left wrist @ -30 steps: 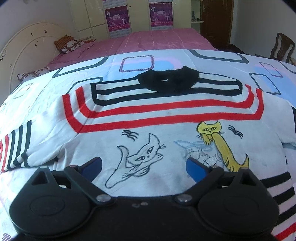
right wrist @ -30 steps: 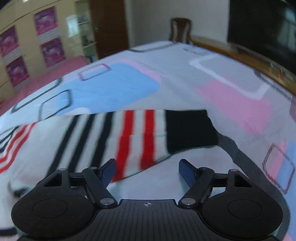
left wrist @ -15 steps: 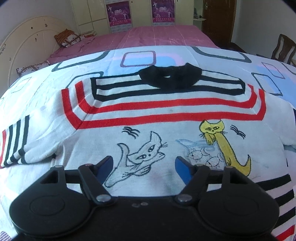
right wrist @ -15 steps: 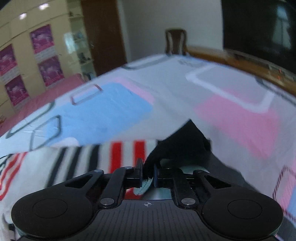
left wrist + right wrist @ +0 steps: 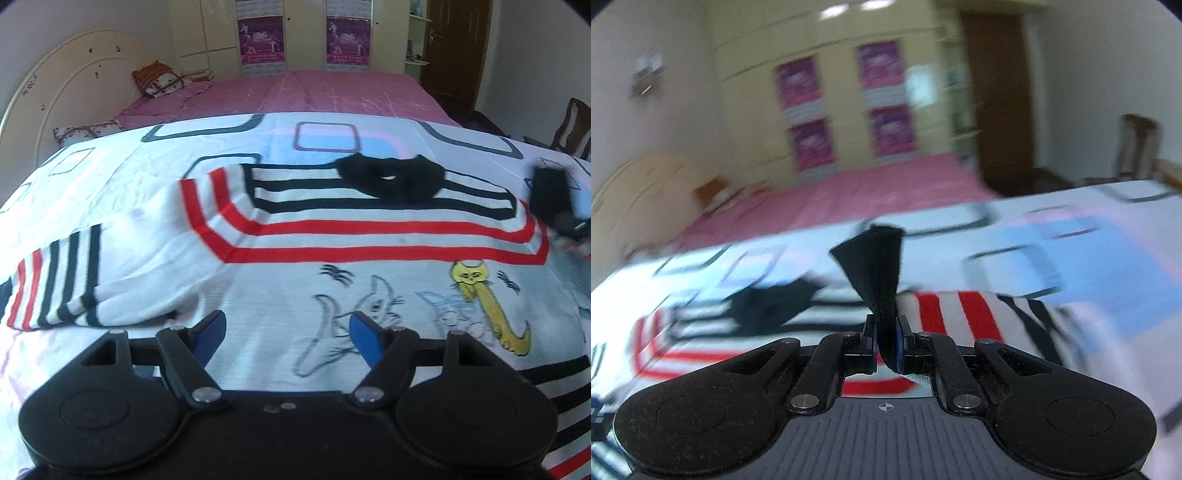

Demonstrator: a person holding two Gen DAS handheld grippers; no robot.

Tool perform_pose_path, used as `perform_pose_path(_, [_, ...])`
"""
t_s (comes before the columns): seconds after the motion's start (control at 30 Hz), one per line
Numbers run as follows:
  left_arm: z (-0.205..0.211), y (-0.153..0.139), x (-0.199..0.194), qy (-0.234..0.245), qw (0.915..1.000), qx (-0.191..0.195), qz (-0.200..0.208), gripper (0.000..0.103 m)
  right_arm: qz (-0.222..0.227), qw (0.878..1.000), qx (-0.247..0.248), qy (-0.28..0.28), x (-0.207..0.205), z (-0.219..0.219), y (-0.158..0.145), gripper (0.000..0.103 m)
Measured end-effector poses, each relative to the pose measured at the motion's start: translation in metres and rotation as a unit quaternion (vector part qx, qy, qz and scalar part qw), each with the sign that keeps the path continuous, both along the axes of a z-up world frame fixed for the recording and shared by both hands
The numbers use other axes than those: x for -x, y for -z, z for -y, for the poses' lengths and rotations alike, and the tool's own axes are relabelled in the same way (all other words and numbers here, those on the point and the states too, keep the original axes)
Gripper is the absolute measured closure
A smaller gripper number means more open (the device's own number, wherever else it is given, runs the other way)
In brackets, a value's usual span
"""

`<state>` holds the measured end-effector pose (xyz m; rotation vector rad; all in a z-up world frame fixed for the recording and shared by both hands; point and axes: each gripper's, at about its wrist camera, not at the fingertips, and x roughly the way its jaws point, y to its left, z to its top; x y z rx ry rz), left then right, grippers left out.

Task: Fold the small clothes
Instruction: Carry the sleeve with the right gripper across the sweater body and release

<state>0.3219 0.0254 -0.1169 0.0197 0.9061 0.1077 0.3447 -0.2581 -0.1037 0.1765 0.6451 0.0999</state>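
Observation:
A small white sweater [image 5: 332, 273] with red and black stripes, a black collar [image 5: 391, 181] and cat drawings lies flat on the bed. My left gripper [image 5: 286, 330] is open just above its lower front, near the left sleeve [image 5: 62, 288]. My right gripper [image 5: 886, 336] is shut on the black cuff [image 5: 875, 266] of the right sleeve and holds it lifted over the sweater's body [image 5: 798, 317]. It shows at the right edge of the left wrist view [image 5: 554, 206].
The sweater lies on a white bedspread [image 5: 110, 177] with blue, pink and grey rectangles. Behind it is a pink bed [image 5: 314, 92] with pillows and a cream headboard [image 5: 62, 96]. A wooden chair [image 5: 572, 129] stands at the right.
My right gripper closed on the right sleeve's black cuff, lifted it and swung it left over the sweater. My left gripper shifted left toward the left sleeve and stayed open.

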Motion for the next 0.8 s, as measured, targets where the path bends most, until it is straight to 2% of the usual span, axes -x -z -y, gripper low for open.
perform_pose_path(0.17, [-0.015, 0.000, -0.001, 0.002, 0.9999, 0.012, -0.002, 0.030, -0.071, 0.996, -0.021, -0.053, -0.011, -0.055, 0.037, 0.094])
perform_pose_path(0.2, [-0.015, 0.000, -0.002, 0.008, 0.9998, 0.018, -0.002, 0.030, -0.079, 0.995, -0.020, -0.055, -0.010, -0.057, 0.041, 0.089])
perform_pose_path(0.23, [-0.014, 0.000, -0.004, 0.014, 0.9995, 0.027, -0.003, 0.029, -0.085, 0.995, -0.019, -0.058, -0.009, -0.061, 0.043, 0.072])
perform_pose_path(0.27, [-0.011, 0.000, -0.007, 0.021, 0.9990, 0.039, -0.005, 0.025, -0.083, 0.994, -0.022, -0.062, -0.007, -0.061, 0.042, 0.059])
perform_pose_path(0.3, [-0.009, 0.000, -0.008, 0.027, 0.9983, 0.051, -0.007, 0.021, -0.077, 0.995, -0.022, -0.062, -0.002, -0.062, 0.041, 0.035])
perform_pose_path(0.33, [-0.005, 0.000, -0.012, 0.035, 0.9971, 0.067, -0.008, 0.020, -0.065, 0.996, -0.015, -0.059, 0.001, -0.060, 0.036, 0.029])
perform_pose_path(0.47, [0.018, 0.007, -0.032, 0.062, 0.9915, 0.113, -0.018, 0.016, -0.040, 0.998, 0.015, -0.045, 0.019, -0.044, 0.019, 0.029])
perform_pose_path(0.53, [0.029, 0.015, -0.045, 0.072, 0.9857, 0.148, -0.035, 0.019, -0.040, 0.998, 0.032, -0.022, 0.027, -0.027, 0.015, 0.029])
perform_pose_path(0.6, [0.041, 0.025, -0.057, 0.080, 0.9794, 0.179, -0.048, 0.030, -0.043, 0.998, 0.042, 0.004, 0.036, -0.011, 0.015, 0.029])
perform_pose_path(0.63, [0.047, 0.031, -0.063, 0.080, 0.9771, 0.189, -0.054, 0.032, -0.045, 0.998, 0.048, 0.016, 0.042, -0.002, 0.016, 0.029])
perform_pose_path(0.7, [0.054, 0.042, -0.072, 0.083, 0.9716, 0.213, -0.063, 0.053, -0.051, 0.996, 0.064, 0.042, 0.051, 0.015, 0.020, 0.029])
perform_pose_path(0.77, [0.061, 0.052, -0.079, 0.082, 0.9679, 0.226, -0.074, 0.061, -0.061, 0.993, 0.072, 0.067, 0.059, 0.033, 0.026, 0.029])
perform_pose_path(0.8, [0.065, 0.055, -0.080, 0.083, 0.9688, 0.223, -0.070, 0.065, -0.066, 0.992, 0.071, 0.077, 0.061, 0.040, 0.027, 0.029])
